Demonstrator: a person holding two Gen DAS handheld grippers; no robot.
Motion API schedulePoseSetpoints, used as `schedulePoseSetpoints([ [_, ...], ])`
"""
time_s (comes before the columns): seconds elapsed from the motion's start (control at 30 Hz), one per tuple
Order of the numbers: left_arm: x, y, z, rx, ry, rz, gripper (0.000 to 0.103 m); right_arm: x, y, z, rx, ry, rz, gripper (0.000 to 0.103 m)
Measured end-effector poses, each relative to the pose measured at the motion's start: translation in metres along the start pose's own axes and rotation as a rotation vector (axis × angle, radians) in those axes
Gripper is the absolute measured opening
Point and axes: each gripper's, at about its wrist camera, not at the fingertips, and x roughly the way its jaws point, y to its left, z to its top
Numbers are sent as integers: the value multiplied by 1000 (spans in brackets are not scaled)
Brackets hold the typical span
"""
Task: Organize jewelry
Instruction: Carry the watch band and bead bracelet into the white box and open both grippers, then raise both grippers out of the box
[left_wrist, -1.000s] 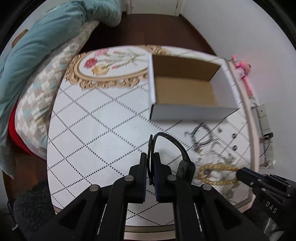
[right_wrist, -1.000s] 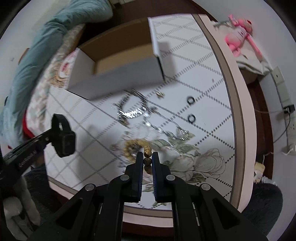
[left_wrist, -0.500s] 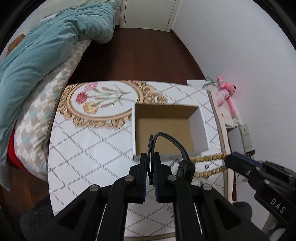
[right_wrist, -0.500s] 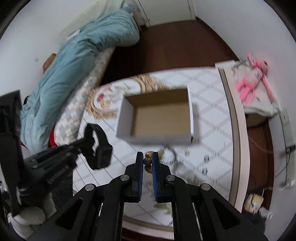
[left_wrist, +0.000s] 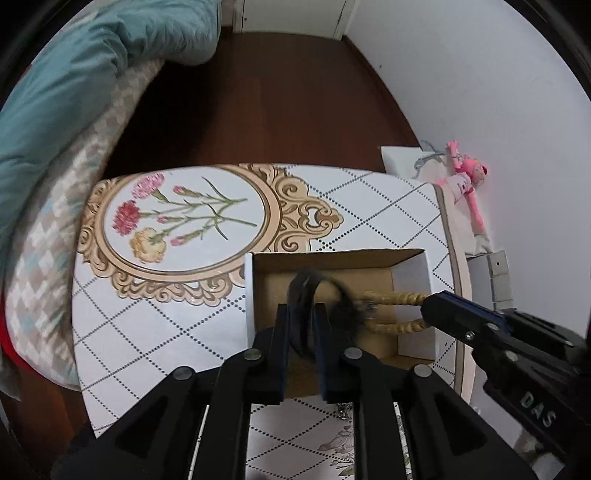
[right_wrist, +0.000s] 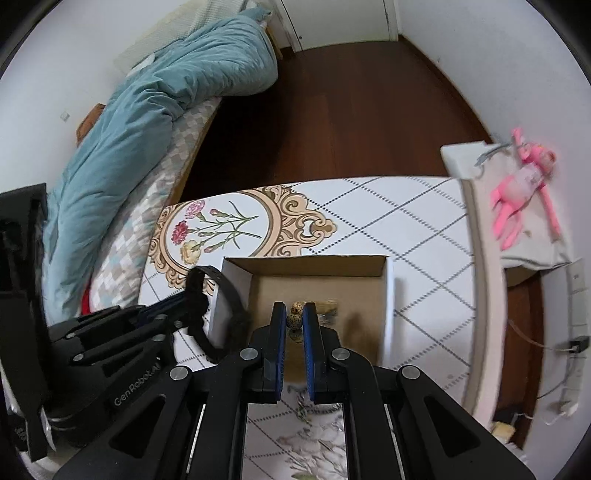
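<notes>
I see a matt brown cardboard box (right_wrist: 317, 291) with white outer walls on a smooth, glossy printed table top (left_wrist: 155, 325). Polished wooden beads (left_wrist: 391, 299) catch light. Upper left, a soft quilted teal duvet (right_wrist: 147, 110); the floor (right_wrist: 332, 110) is dark glossy wood.

Box (left_wrist: 413, 266) on table (left_wrist: 155, 332), bed (right_wrist: 110, 155) left, plush toy (right_wrist: 524, 192) right.
</notes>
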Motion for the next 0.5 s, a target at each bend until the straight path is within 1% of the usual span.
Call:
schedulePoseSetpoints([
  [0.03,3,0,1,3,6,17,16,7,-7,1,23,15,6,10],
  [0.07,5,-1,1,12,6,44,31,14,-13,2,36,27,-5,10],
  [0.1,6,-1,1,19,-2,56,58,21,-19,1,37,41,-31,11],
  [0.13,5,1,-1,20,-16,61,72,25,-24,-1,37,47,-60,11],
  [0.17,4,2,-2,17,-31,68,87,27,-28,-4,37,48,-79,14],
  [0.2,4,4,-3,15,-43,75,88,28,-31,-6,35,49,-100,25],
  [0.23,3,6,-4,12,-51,84,88,29,-33,-10,32,45,-128,31],
  [0.27,3,7,-6,6,-54,92,89,28,-34,-12,27,37,-143,43],
  [0.3,4,9,-7,1,-58,100,94,26,-35,-15,19,28,-161,49],
  [0.33,4,11,-10,-6,-69,112,97,25,-34,-19,4,12,-203,51],
  [0.37,3,12,-13,-10,-87,126,102,23,-35,-22,-6,0,-236,55],
  [0.4,3,13,-17,-7,-107,145,103,22,-34,-25,-17,-14,-274,62],
  [0.43,4,14,-19,-5,-118,161,103,21,-34,-27,-24,-23,-307,66],
  [0.5,5,14,-25,7,-139,194,103,22,-34,-34,-41,-40,-379,86],
])
